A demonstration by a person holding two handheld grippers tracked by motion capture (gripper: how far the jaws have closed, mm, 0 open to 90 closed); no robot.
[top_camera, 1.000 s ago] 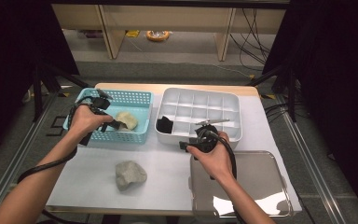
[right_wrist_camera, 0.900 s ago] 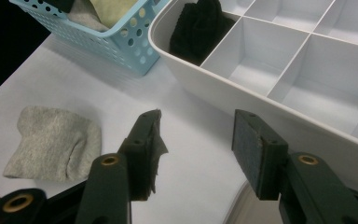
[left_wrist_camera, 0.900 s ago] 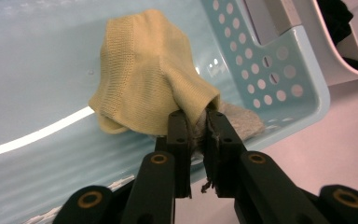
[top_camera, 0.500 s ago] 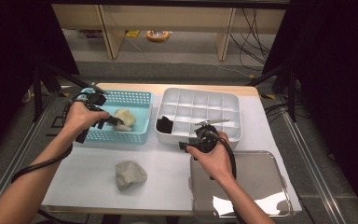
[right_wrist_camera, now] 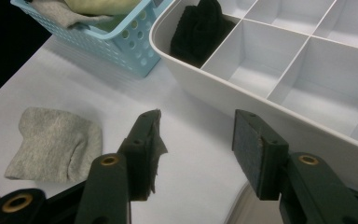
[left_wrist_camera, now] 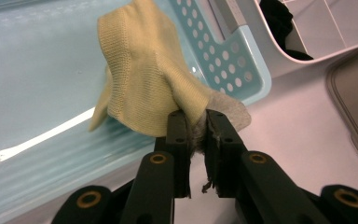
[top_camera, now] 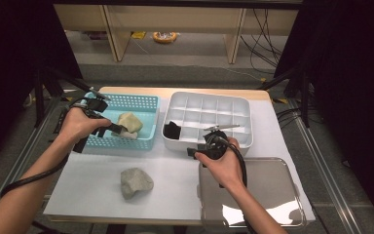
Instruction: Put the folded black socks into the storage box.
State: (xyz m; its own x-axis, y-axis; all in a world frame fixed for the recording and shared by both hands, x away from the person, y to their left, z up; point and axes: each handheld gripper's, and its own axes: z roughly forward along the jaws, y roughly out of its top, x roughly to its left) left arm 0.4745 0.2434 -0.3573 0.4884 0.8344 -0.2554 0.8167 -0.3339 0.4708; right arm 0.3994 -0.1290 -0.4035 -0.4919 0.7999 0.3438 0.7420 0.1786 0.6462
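white tabletop under dim light, dark floor beyond. left gripper [left_wrist_camera: 196, 122] pinches a yellow-green sock [left_wrist_camera: 140, 74] by its edge, jaws pressed together on the fabric, lifted over the blue basket [top_camera: 143, 103]. just beyond that gripper's tips, past the basket's perforated wall, sits the white divided tray [top_camera: 243, 105], a black sock [top_camera: 172, 130] in its near corner cell. right gripper [right_wrist_camera: 198, 140] hovers beside the tray's front wall, jaws spread, nothing between them. near its left jaw a grey sock [right_wrist_camera: 53, 144] lies flat on the table; a metal tray [top_camera: 272, 187] lies under that hand.
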